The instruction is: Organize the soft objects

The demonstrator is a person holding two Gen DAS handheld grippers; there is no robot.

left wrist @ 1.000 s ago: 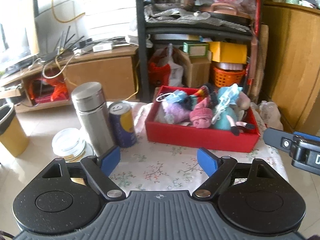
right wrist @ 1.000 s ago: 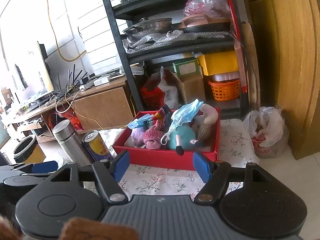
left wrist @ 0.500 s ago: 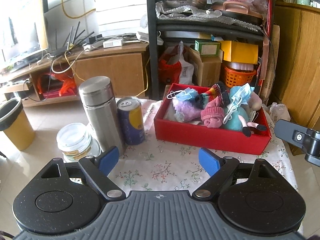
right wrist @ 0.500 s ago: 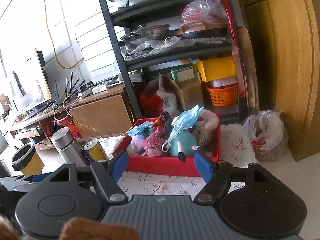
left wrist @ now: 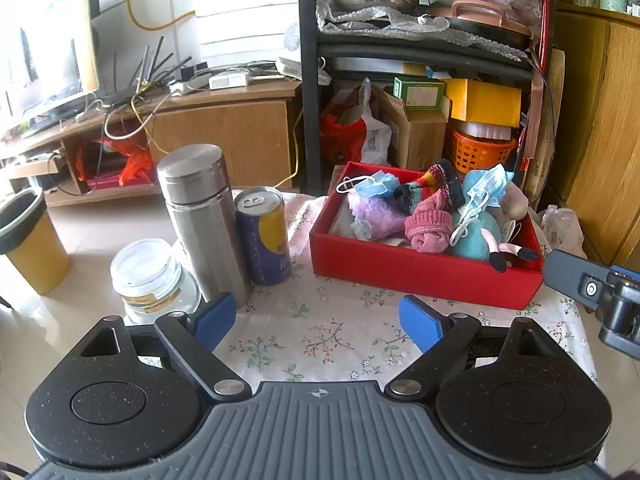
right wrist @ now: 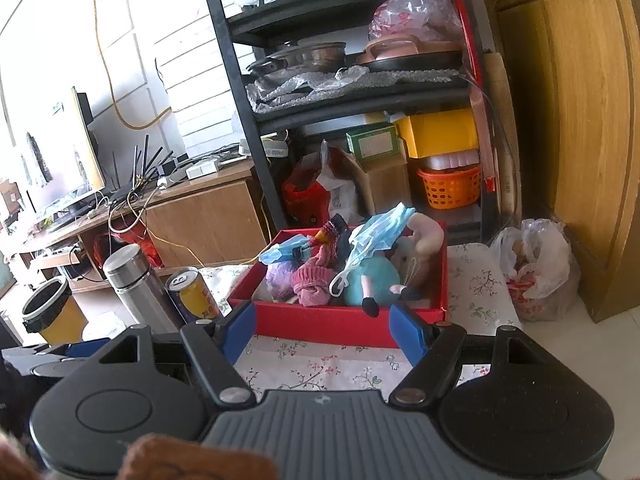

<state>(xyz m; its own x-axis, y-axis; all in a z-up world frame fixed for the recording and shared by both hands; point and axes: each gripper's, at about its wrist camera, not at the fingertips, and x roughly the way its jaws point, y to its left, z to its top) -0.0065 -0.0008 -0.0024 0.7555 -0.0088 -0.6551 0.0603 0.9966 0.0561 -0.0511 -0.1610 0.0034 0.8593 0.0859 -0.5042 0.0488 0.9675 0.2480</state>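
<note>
Presently, red box of socks, masks and a plush toy stood at bench's far right edge; flask and can left. Left gripper and right gripper: jaws wide, empty, over bare floral cloth.

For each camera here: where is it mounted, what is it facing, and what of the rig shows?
Left wrist: on the left gripper, facing the red box and flask; the right gripper intrudes at right.
Right wrist: on the right gripper, facing the red box; the left gripper shows at left.
Shared: box, flask, can.
</note>
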